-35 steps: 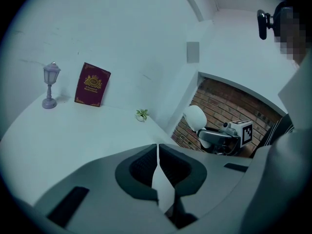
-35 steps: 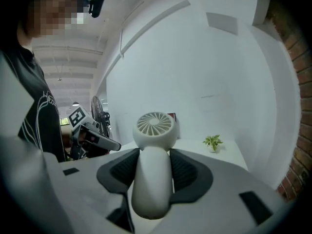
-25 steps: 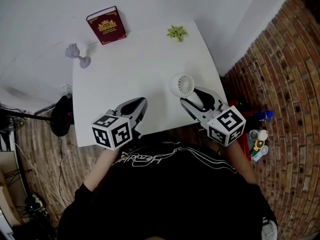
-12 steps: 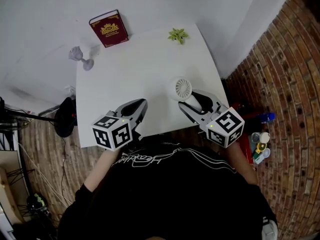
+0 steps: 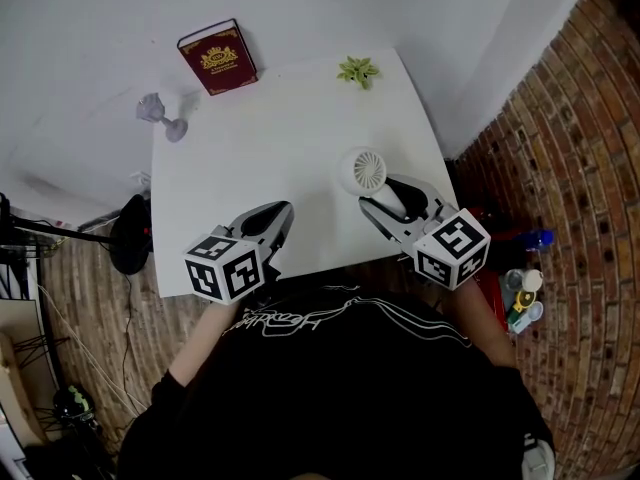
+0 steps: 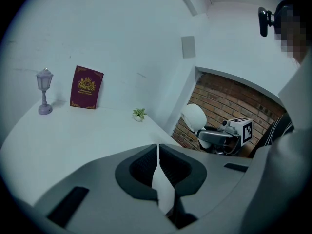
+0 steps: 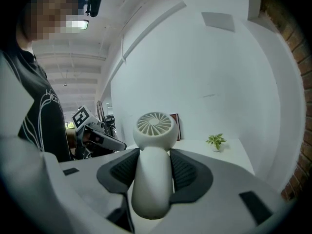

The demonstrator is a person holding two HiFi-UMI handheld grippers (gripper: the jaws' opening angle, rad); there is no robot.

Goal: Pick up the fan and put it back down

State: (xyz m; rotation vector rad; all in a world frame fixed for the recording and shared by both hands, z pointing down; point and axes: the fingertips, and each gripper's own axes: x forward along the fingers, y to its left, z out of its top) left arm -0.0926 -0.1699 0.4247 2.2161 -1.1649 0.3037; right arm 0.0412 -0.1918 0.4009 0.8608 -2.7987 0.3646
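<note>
The white hand-held fan (image 5: 367, 171) has a round grilled head and a thick handle. My right gripper (image 5: 383, 192) is shut on that handle, near the table's right front edge. In the right gripper view the fan (image 7: 154, 130) stands up between the dark pads of the right gripper (image 7: 153, 162), its grille facing the camera. My left gripper (image 5: 280, 209) hovers at the table's front, left of the fan. In its own view the left gripper (image 6: 157, 147) has its jaws together with nothing in them, and the fan (image 6: 194, 117) shows off to the right.
On the white table (image 5: 260, 138) a red book (image 5: 216, 56) leans on the wall at the back, a small purple lamp (image 5: 158, 113) stands at the back left and a tiny green plant (image 5: 357, 69) at the back right. Brick floor with bottles (image 5: 522, 293) lies to the right.
</note>
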